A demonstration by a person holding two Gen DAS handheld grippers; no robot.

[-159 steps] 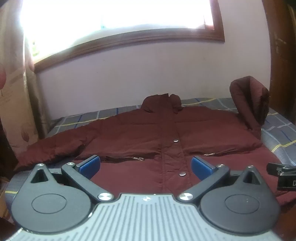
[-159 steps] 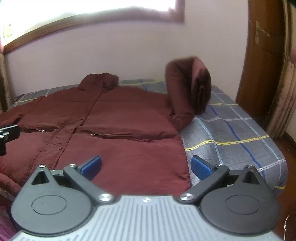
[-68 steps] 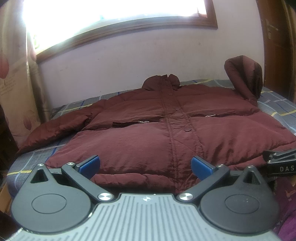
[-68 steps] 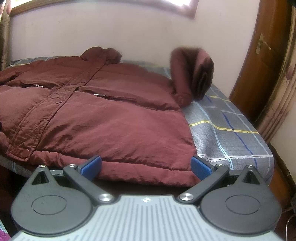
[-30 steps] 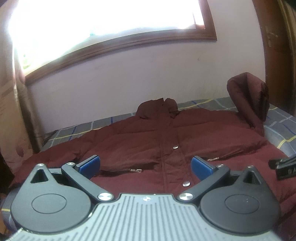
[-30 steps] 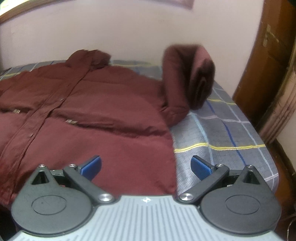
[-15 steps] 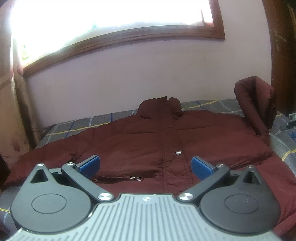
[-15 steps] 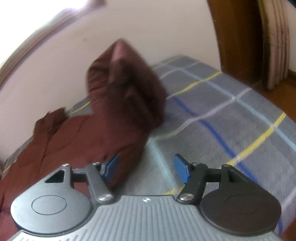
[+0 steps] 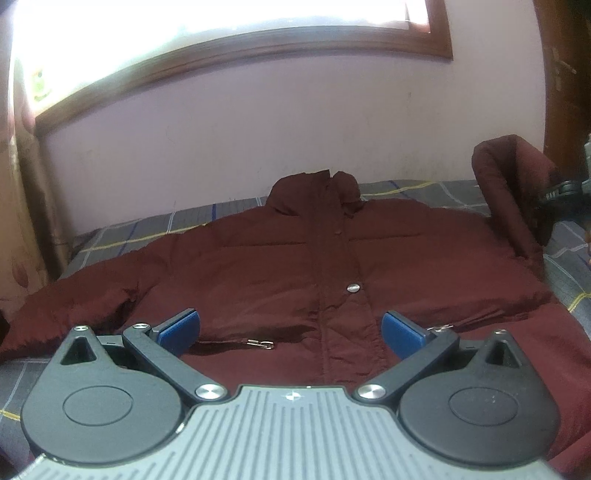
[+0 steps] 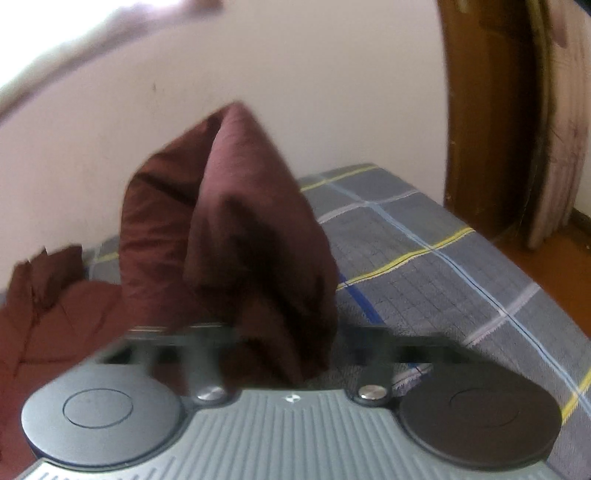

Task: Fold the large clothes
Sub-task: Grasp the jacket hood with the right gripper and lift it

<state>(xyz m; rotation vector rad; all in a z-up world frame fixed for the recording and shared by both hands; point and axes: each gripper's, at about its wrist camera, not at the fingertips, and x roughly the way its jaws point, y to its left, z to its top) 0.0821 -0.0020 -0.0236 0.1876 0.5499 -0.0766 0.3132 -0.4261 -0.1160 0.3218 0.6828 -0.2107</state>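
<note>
A dark red padded jacket (image 9: 295,266) is lying front-up and spread wide across a bed covered in a grey checked sheet (image 10: 461,266), its collar (image 9: 314,188) pointing toward the far wall (image 9: 258,140). The snap placket is running straight ahead of the left gripper (image 9: 290,328), with one metal snap (image 9: 353,287) showing just beyond the fingertips and a zipper pull (image 9: 258,343) lying between the two blue pads (image 9: 181,326).

The left gripper is hovering over the lower front of the jacket with its fingers spread wide apart, and nothing is sitting between them. To its left, one sleeve is stretching out flat toward the sheet's edge.

Far to its right, the other sleeve (image 10: 229,236) is standing up in a folded hump. The right gripper (image 10: 291,354) is pressing in at the base of that hump: the sleeve fabric is filling the space directly in front of it and hanging down between its arms. That view is motion-blurred, the fingertips are lost behind the cloth, and I cannot tell whether the jaws are clamping the sleeve or merely standing around it.

Beyond the sleeve, to the right of the right gripper, a brown wooden door (image 10: 491,110) is standing next to the bed. Above the wall ahead of the left gripper, a wood-framed window (image 9: 221,26) is glaring bright.
</note>
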